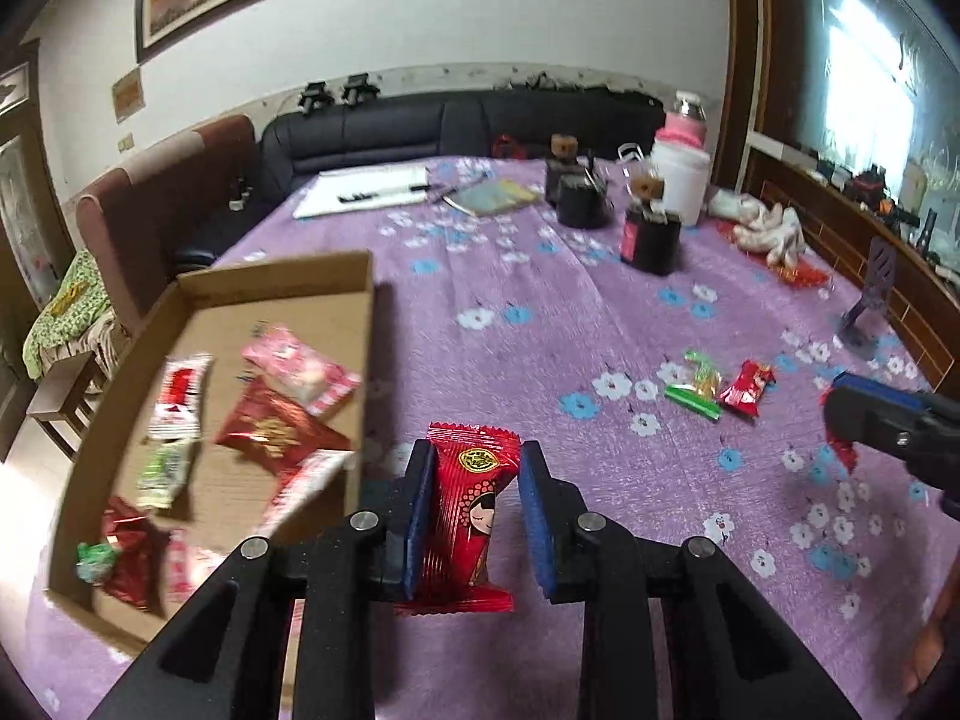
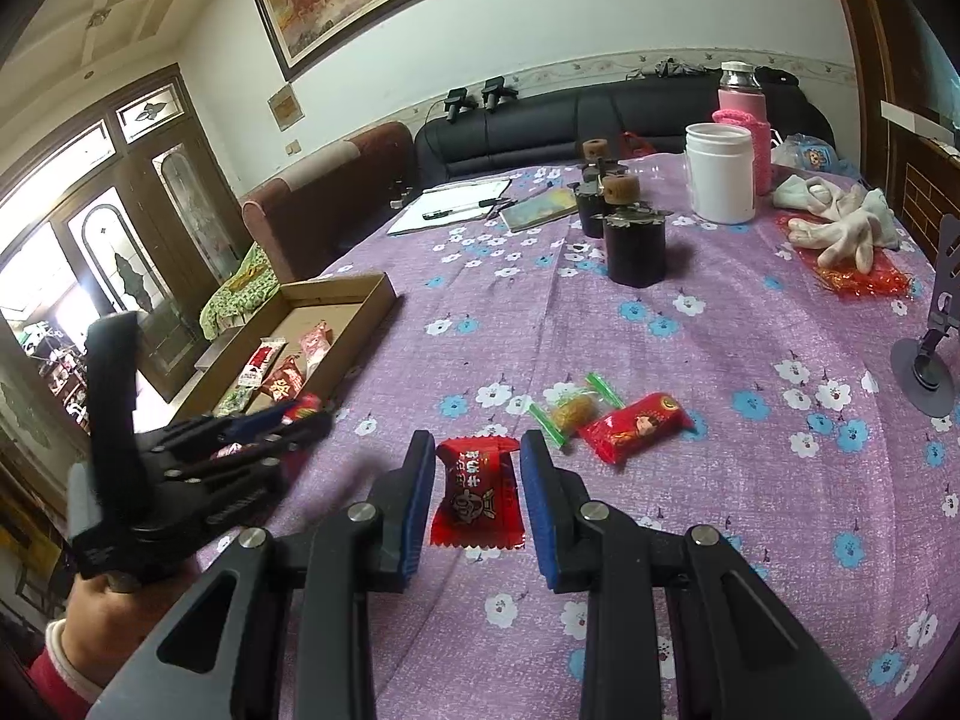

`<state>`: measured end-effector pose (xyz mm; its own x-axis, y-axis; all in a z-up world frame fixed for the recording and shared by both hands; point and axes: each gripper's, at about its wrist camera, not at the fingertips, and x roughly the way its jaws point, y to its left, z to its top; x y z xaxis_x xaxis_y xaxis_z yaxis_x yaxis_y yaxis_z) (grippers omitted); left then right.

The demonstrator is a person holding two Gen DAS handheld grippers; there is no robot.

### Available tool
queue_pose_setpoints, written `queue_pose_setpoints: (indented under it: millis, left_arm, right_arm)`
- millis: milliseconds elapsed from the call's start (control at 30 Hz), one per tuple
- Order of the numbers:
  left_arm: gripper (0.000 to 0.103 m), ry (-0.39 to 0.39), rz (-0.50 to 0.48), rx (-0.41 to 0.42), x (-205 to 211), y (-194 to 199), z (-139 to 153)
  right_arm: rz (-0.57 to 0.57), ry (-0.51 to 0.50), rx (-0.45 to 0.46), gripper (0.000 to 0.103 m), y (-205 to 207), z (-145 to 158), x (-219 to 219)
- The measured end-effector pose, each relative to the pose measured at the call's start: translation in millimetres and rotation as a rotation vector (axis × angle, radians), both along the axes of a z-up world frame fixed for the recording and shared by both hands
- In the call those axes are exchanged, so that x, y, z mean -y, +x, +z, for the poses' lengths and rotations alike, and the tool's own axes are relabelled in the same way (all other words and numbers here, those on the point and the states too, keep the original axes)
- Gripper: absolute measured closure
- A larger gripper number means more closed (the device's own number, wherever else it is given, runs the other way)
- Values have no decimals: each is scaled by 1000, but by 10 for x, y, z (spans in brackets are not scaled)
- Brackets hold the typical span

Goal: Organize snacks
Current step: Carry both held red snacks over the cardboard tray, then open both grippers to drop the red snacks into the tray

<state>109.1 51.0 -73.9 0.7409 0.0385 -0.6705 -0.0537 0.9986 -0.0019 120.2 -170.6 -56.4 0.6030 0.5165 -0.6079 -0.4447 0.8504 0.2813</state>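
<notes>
We hold one snack in each hand-held gripper. The left hand-held gripper (image 1: 474, 510) is closed narrow on a red doll packet (image 1: 471, 516), long axis upright between the pads. The cardboard box (image 1: 366, 300) lies just to its left, so this hand is nearer. The right hand-held gripper (image 2: 477, 504) pinches a red candy (image 2: 477, 501) above the worktop (image 2: 720, 480).

Big table under a purple flowered cloth (image 2: 690, 420). On it: cardboard tray (image 2: 360, 294) of snacks at the left edge, green-ended candy (image 2: 576, 408) touching a red packet (image 2: 636, 426), white jar (image 2: 720, 174), gloves (image 2: 840, 222).
</notes>
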Motion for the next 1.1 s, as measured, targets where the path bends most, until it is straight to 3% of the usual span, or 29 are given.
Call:
queue_pose_setpoints:
  millis: [267,533,800,1100]
  left_arm:
    - [74,-38,80,61,-517,-312,230]
    - [74,-27,178,60,-1012,-496,214]
    - [74,-63,236,30,-1419,-576,76]
    - [74,-67,275,4,-1646,-465,15]
  right_arm:
    - [32,11,1,75,-32,-4,-154]
    - [109,29,-5,74,-28,3,-505]
    - [291,17,8,74,-50,47,-1354]
    - [435,-52,-15,74,23,-149,-2313]
